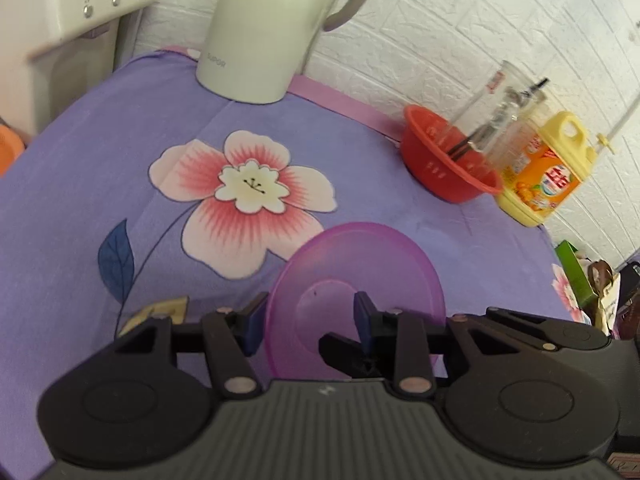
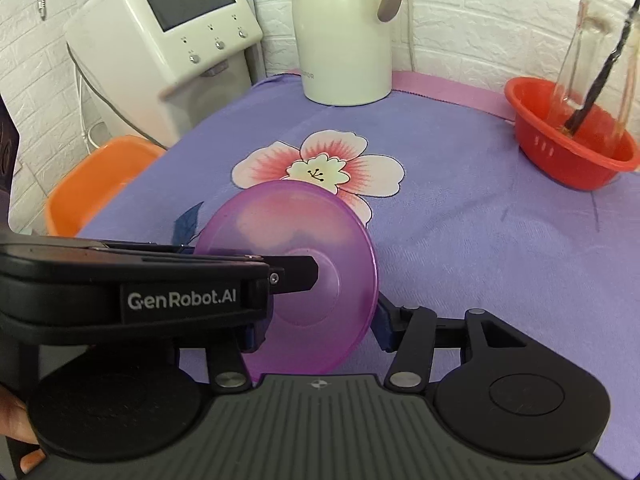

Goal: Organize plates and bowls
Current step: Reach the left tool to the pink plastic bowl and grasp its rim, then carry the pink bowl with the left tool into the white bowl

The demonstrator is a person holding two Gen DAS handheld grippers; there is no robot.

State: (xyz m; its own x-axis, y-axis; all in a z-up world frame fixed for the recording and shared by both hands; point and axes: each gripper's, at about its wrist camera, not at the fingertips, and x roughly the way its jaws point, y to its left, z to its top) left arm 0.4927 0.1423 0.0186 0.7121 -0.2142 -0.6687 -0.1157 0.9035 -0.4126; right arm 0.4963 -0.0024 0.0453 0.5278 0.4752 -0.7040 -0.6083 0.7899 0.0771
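The tabletop (image 2: 480,240) wears a purple cloth printed with a large pink flower (image 2: 320,172). At its far edge stands a cream kettle (image 2: 344,40), with a white appliance (image 2: 172,40) to its left and an orange basin (image 2: 96,184) below that. At the right, a red colander (image 2: 560,152) holds tall glasses (image 2: 592,60); a yellow detergent bottle (image 1: 548,172) sits just beside it. A translucent purple plate (image 2: 288,264) is held tilted above the cloth. The right gripper (image 2: 316,320) has its jaws clamped across the plate's edges. The left gripper (image 1: 308,320) has its jaws closed on the same plate, reaching over it from the left in the right wrist view.
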